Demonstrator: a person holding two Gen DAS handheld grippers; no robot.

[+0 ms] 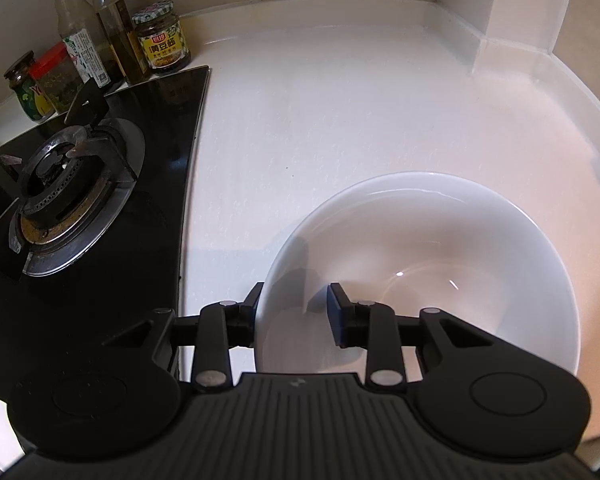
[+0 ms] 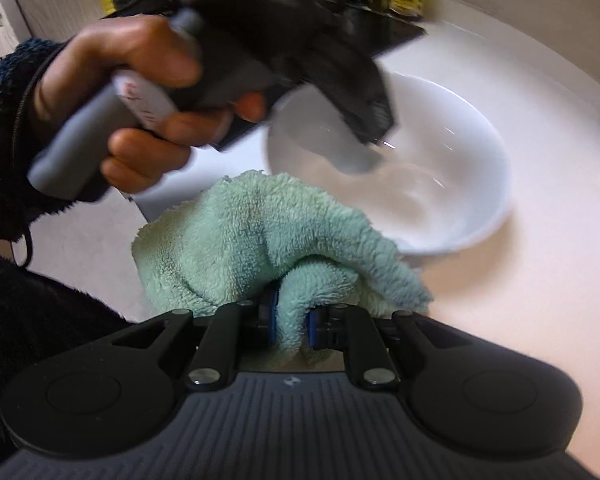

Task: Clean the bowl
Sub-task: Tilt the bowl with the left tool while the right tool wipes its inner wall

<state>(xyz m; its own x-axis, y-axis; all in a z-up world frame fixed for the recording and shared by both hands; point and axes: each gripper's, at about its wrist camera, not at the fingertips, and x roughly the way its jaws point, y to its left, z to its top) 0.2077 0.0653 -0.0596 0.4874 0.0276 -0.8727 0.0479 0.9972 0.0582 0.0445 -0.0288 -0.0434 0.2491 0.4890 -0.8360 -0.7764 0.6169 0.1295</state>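
A white bowl [image 1: 420,264] sits on the white counter; it also shows in the right wrist view [image 2: 440,168]. My left gripper [image 1: 294,312] is open and straddles the bowl's near left rim, one finger outside and one inside, with a gap to the rim. In the right wrist view the left gripper [image 2: 364,120] appears blurred, held by a hand [image 2: 140,92] over the bowl's left rim. My right gripper [image 2: 292,326] is shut on a light green cloth [image 2: 260,240], held near the bowl's near side.
A black gas stove [image 1: 80,208] lies left of the bowl. Several sauce bottles and jars [image 1: 112,40] stand behind it against the wall. The white counter [image 1: 340,100] runs back to a tiled corner at the right.
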